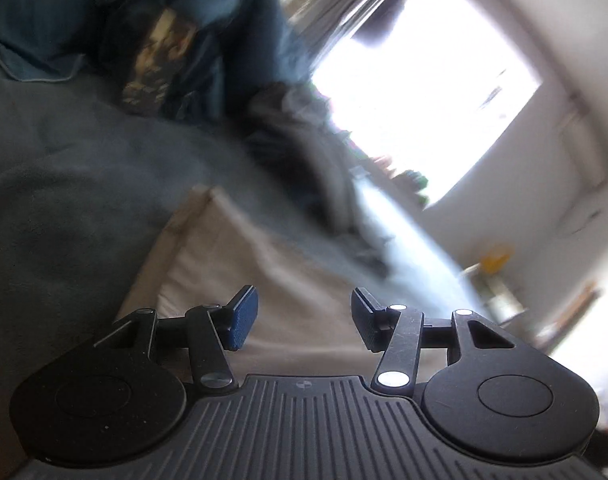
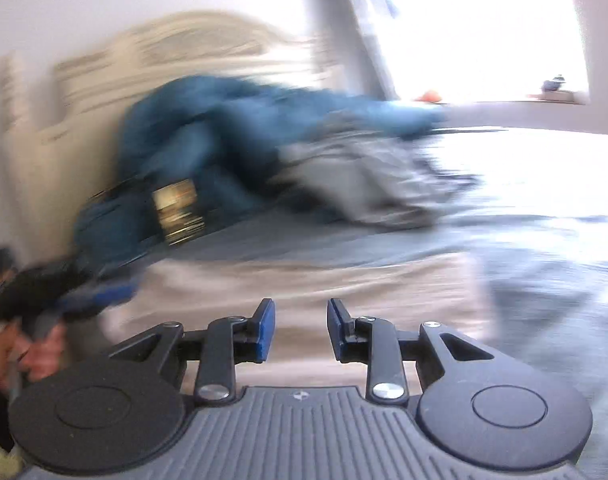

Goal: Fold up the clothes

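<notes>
A: What is seen of the grippers at this moment?

B: The left gripper (image 1: 304, 318) is spread wide and nothing is held in it. The right gripper (image 2: 301, 330) is parted more narrowly, and it is also empty. Both are held over the beige garment (image 1: 239, 280), which is laid on the grey bed cover (image 1: 63, 168) in the near part of the scene.

A: Is the fold already made?

B: It cannot be said surely. In the left wrist view a straight edge and one corner are seen at the far left of the garment, so some fold is perhaps done. Both views are much blurred.

A: How should the step be done well?

B: An edge or corner should be chosen first, and only one layer should be pinched. The two grips should be placed well apart, so that the cloth is lifted evenly.

A: And the other clothes?

B: A blue heap (image 2: 223, 128) and a grey garment (image 2: 360, 184) are left at the far side.
</notes>
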Motion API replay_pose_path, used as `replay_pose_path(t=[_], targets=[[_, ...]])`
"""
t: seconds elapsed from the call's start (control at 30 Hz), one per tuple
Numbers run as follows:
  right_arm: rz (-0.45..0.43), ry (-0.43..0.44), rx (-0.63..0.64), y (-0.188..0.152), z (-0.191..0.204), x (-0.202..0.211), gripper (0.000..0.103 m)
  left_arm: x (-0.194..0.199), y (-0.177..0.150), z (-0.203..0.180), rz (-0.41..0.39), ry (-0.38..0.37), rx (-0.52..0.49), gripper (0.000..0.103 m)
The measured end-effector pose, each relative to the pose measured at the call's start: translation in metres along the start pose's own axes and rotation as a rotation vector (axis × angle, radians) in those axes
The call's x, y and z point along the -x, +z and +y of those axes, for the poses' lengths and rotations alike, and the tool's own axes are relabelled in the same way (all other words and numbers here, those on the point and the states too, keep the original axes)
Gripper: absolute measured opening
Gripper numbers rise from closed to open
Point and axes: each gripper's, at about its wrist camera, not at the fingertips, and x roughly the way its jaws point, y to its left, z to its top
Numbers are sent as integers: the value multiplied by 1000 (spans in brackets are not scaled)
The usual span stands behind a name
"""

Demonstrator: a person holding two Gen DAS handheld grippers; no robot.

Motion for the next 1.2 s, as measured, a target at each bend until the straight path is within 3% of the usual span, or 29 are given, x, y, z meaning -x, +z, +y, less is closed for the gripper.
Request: replay_pose_path(t=[0.03, 0.17, 0.37, 0.4, 0.5, 0.53, 0.57, 0.6, 0.73, 0.97, 1.07, 1.2], targets=[[27, -29, -7, -5, -9, -3, 30, -3, -4, 2, 5, 26, -11, 49], [182, -121, 7, -46, -34, -31, 24, 4, -4, 3, 5, 15, -5, 50], [136, -116, 17, -56, -36, -30, 25, 2, 21, -54, -4, -48, -232, 52], [130, -111, 12, -59, -38, -29, 25, -8, 24, -61, 11, -36, -270, 52], [121, -98, -5, -65, -42, -28, 25, -54, 29, -51, 76, 93, -327, 52], [121, -96, -12, -66, -44, -27, 25, -64, 30, -39, 91, 129, -310, 47], [122, -95, -20, -67, -45, -25, 24, -75, 32, -28, 107, 165, -293, 34], [123, -93, -20, -67, -45, -22, 24, -86, 33, -16, 122, 201, -276, 34], [133, -98, 21, -70, -40, -14, 24, -90, 34, -9, 105, 210, -268, 34], [251, -78, 56, -49, -40, 4, 25, -91, 28, -10, 73, 207, -276, 34], [186, -56, 20, -15, -48, 9, 25, -91, 28, -10, 68, 206, -277, 34], [118, -43, 59, 29, -55, -33, 25, -91, 26, -9, 63, 204, -279, 34]])
